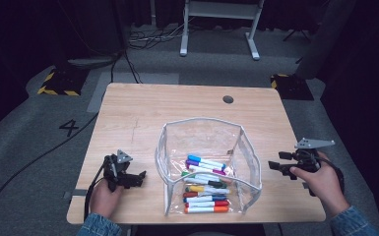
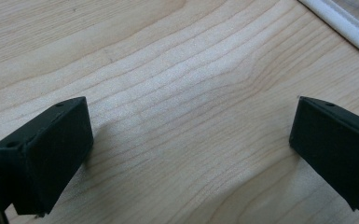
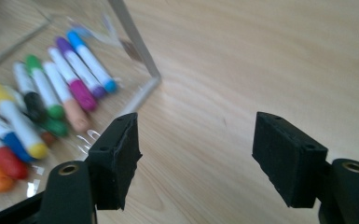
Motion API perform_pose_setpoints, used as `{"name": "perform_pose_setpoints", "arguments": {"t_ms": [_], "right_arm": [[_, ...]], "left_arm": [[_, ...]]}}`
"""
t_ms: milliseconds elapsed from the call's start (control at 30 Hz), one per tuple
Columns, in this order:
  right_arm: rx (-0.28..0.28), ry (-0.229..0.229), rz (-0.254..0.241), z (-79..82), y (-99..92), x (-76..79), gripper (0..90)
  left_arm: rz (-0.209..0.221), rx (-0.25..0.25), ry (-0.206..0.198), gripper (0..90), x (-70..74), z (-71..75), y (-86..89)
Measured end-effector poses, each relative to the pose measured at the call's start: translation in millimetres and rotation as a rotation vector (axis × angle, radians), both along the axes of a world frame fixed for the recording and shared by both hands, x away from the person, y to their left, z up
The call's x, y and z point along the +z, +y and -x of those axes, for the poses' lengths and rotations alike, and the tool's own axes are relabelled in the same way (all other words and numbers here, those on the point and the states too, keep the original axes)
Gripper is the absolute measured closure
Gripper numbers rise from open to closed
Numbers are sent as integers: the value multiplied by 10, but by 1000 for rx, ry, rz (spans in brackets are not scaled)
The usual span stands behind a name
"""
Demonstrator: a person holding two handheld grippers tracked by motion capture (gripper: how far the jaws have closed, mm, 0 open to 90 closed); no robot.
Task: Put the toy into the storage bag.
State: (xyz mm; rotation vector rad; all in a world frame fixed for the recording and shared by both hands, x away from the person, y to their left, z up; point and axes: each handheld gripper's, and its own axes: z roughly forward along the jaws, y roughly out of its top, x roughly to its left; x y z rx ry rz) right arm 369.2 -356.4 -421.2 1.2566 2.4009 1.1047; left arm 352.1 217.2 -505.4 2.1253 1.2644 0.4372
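A clear plastic pouch with a white-trimmed rim stands open near the front middle of the wooden counter, and inside it lies a heap of capped markers, stacked roughly side by side on the pouch's floor: blue and purple ones at the far end, green and black in the middle, yellow, red, blue and orange ones toward the near edge. In the right gripper view the same markers show through the transparent wall, with the pouch's pale corner edge rising just beyond the tongs. The right tongs are held in the person's right hand just off the pouch's right side, near it but not touching, pointing toward it; their jaws stand well apart with bare wood between them, gripping nothing. The left tongs, held in the left hand, sit low over the counter to the left of the pouch, a little apart from it, also aimed at it. In the left gripper view their jaws are spread wide over the wood grain, empty, and a strip of the pouch's white trim crosses the upper right corner. Denim sleeves show at the bottom of the high view. Farther back, a round cable hole sits near the counter's rear edge.
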Motion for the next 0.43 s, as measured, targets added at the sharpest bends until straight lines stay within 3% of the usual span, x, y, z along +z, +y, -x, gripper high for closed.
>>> {"name": "perform_pose_setpoints", "arguments": {"t_ms": [133,233,267,400,433], "right_arm": [[-52,2,38,27,-133,-427,315],[-95,-8,48,70,-211,-654,305],[-111,-13,54,89,-227,-710,290],[-131,-114,74,149,-253,-810,249],[-131,-114,74,149,-253,-810,249]], "left_arm": [[0,-1,0,0,0,0,0],[0,-2,-1,0,0,0,3],[0,-2,-1,0,-1,1,3],[1,-2,0,0,0,1,2],[1,-2,0,0,0,1,2]]}}
